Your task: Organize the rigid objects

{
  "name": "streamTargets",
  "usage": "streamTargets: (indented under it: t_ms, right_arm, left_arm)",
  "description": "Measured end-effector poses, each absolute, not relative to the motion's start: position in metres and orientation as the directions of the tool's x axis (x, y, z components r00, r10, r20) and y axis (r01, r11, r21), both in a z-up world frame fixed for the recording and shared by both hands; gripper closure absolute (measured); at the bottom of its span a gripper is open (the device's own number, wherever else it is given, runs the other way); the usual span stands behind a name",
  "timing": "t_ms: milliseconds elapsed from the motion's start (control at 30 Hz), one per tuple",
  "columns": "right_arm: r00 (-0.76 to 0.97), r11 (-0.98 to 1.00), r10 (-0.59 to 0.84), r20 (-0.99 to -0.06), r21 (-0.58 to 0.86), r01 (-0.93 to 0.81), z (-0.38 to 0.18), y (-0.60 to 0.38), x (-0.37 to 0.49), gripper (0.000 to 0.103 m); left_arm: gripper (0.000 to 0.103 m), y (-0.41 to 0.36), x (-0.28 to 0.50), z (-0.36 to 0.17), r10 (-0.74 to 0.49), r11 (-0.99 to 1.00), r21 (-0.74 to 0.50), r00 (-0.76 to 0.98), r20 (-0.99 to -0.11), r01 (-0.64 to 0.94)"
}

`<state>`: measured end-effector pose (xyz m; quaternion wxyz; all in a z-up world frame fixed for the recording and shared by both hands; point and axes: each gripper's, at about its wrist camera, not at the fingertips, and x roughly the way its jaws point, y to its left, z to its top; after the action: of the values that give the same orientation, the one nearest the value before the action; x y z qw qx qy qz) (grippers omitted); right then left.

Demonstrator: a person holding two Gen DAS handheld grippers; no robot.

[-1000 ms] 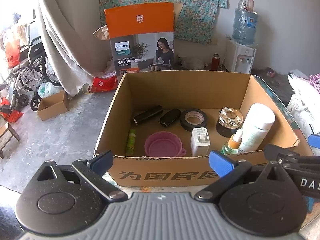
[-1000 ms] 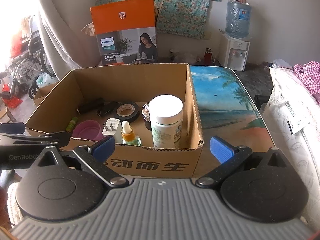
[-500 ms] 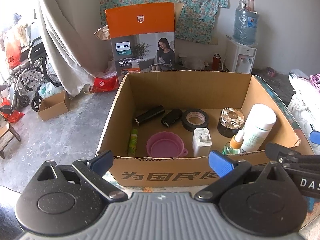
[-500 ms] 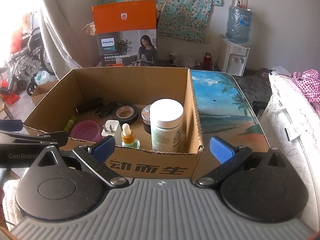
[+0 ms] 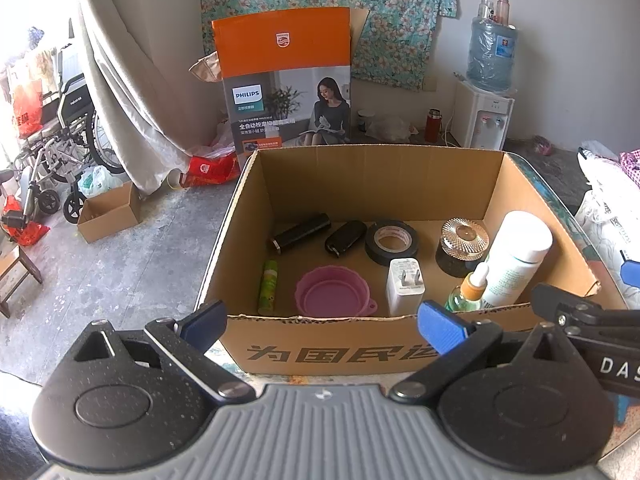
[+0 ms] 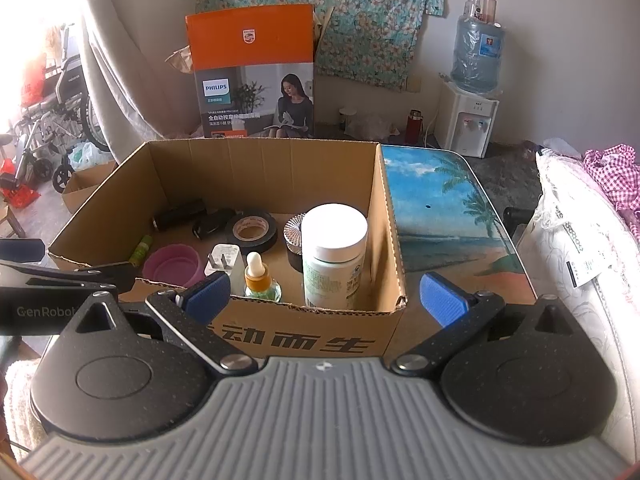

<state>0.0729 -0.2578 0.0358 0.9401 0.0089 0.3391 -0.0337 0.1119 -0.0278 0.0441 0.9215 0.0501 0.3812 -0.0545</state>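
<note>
Two open grippers of yours hover empty at the near wall of the brown cardboard box [image 5: 360,184].

Your left gripper [image 5: 322,326] and right gripper [image 6: 326,298] both have their jaws spread wide, gripping nothing. Inside the box, the back row holds a black cylindrical tube [image 5: 300,233], a black key fob [image 5: 345,237], a black roll of tape [image 5: 392,241] and a dark jar with a ribbed clear lid [image 5: 463,245]. Nearer you lie a slim green tube [image 5: 268,286], a pink collapsible silicone bowl [image 5: 333,291], a white plug adapter [image 5: 405,285], a dropper bottle with an orange collar [image 6: 261,278] and a tall white-capped bottle [image 6: 335,256], upright in the near right corner. The box sits on a beach-print tabletop [image 6: 444,216].
</note>
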Motion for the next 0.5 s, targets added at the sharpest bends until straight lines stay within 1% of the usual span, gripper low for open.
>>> streamTargets:
  t_ms: [500]
  right_arm:
    - [0.769, 0.998, -0.057, -0.637, -0.006, 0.069, 0.0363, -0.2567, 0.0719, 0.001]
  left_arm:
    - [0.001, -0.0279, 0.1112, 0.0452, -0.061, 0.989, 0.051, 0.705, -0.706, 0.137]
